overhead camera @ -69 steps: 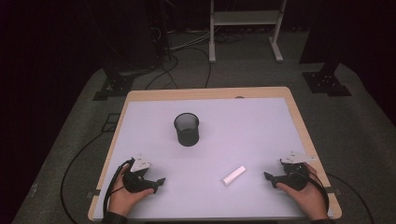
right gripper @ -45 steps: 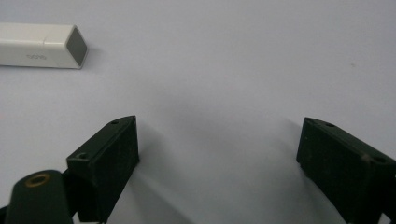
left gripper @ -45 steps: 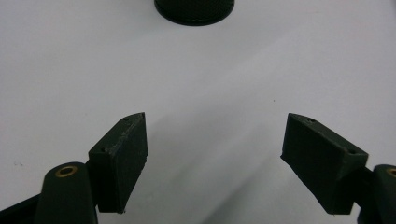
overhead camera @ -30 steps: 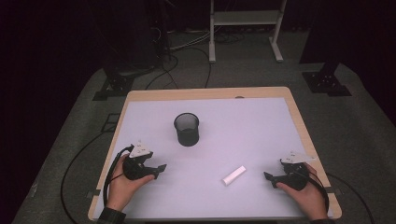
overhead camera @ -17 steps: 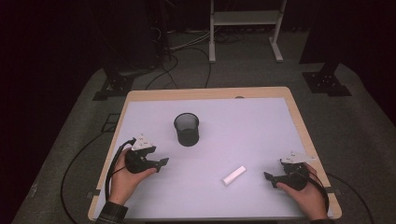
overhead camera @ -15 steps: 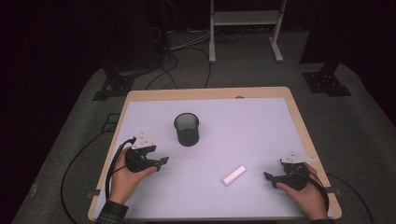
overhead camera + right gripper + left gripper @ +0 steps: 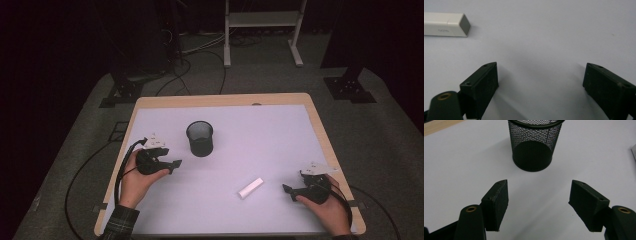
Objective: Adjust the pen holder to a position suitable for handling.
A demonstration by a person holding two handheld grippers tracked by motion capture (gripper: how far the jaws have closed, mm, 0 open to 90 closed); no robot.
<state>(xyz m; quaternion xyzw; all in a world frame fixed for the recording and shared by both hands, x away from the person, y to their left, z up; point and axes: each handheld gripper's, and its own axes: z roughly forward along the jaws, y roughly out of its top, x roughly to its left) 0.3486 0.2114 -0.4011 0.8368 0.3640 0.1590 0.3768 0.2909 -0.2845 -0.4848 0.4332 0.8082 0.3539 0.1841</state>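
- Standing upright on the white table (image 7: 280, 135), a little left of centre and toward the far half, is a black mesh cup (image 7: 200, 139).
- Lying flat on the table's near half, right of centre, is a small white rectangular block (image 7: 250, 188), sitting well apart from the cup.
- The left gripper (image 7: 172, 164) is being held in the person's left hand (image 7: 136, 176) at the near left of the table, pointing right, near the cup's near-left side but not touching it.
- In the left gripper view its jaws are standing wide apart with nothing between them, and the mesh cup (image 7: 534, 143) is rising just beyond them.
- The right gripper (image 7: 289, 190) is being held in the right hand (image 7: 327, 210) at the near right, pointing left toward the block, with bare table between them.
- In the right gripper view its jaws are gaping wide and empty over the table, and the white block (image 7: 446, 24) is lying beyond the left jaw, showing a grey end face.
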